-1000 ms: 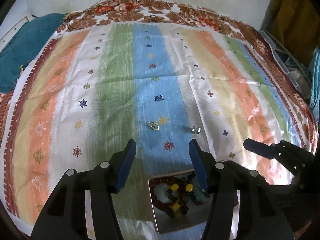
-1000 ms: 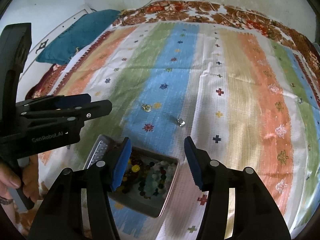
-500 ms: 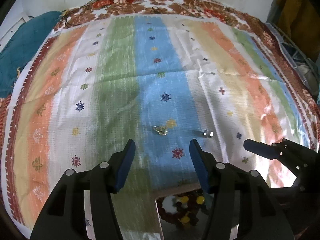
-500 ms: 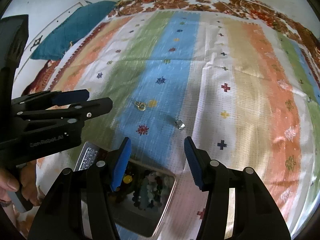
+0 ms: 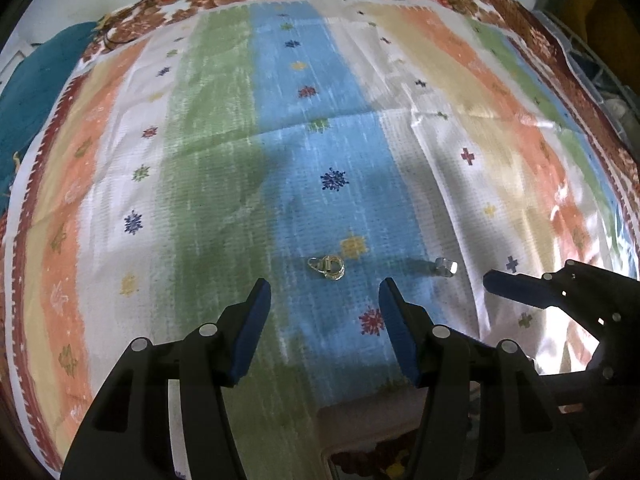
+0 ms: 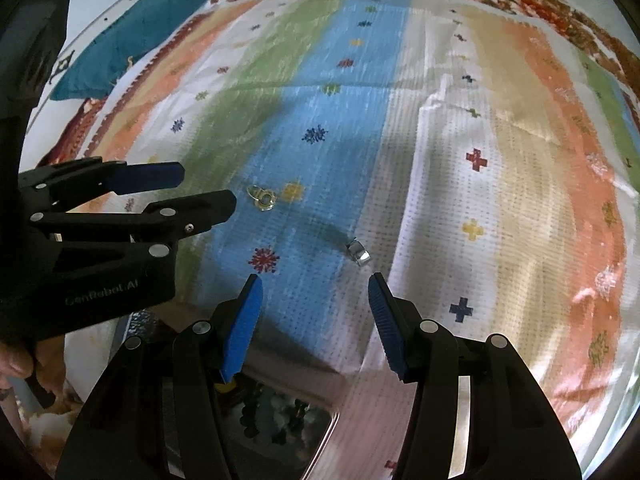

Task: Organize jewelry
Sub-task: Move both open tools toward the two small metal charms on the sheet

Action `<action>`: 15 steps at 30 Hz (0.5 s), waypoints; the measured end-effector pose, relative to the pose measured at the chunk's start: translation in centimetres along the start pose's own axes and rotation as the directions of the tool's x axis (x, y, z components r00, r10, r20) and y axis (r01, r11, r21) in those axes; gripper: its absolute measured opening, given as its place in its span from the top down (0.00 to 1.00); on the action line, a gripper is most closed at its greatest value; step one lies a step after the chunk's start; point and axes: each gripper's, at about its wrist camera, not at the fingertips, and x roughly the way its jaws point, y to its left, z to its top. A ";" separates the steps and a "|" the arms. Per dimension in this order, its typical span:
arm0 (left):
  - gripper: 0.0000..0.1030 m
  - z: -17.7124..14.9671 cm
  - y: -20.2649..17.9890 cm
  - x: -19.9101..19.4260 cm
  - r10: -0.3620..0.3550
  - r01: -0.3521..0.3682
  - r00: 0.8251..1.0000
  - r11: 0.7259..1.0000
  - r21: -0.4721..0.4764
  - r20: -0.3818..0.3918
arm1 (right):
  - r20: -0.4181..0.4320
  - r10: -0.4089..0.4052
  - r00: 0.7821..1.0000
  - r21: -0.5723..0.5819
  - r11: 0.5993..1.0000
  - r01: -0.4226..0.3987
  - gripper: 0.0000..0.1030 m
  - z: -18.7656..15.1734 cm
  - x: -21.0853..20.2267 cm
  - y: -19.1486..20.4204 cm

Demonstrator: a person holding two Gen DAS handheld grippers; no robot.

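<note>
Two small pieces of jewelry lie on a striped cloth [image 5: 208, 152] [image 6: 500, 184]. A gold ring [image 5: 327, 267] [image 6: 262, 197] rests on the blue stripe, just beyond my left gripper [image 5: 324, 290], which is open with nothing between its blue pads. A silver ring [image 5: 446, 267] [image 6: 358, 253] lies to its right at the blue stripe's edge, just ahead of my right gripper [image 6: 314, 284], also open and empty. A metal tin of beads [image 6: 288, 416] [image 5: 380, 460] sits under both grippers at the bottom edge, mostly hidden.
The right gripper's fingers [image 5: 520, 290] enter the left wrist view from the right; the left gripper [image 6: 160, 196] shows at left in the right wrist view, with a person's hand [image 6: 16, 364] on it. A teal cushion [image 6: 132, 40] lies beyond the cloth's far left edge.
Both grippers have come down and forward over the cloth. The rings now sit larger and nearer the fingertips, and the bead tin has slid towards the bottom edge of both views.
</note>
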 end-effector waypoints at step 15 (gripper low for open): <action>0.45 1.7 -0.3 4.3 0.006 -0.002 0.996 0.999 0.050 -0.084 | -0.021 -0.025 0.999 -0.005 1.000 0.025 0.47 1.3 2.5 -1.4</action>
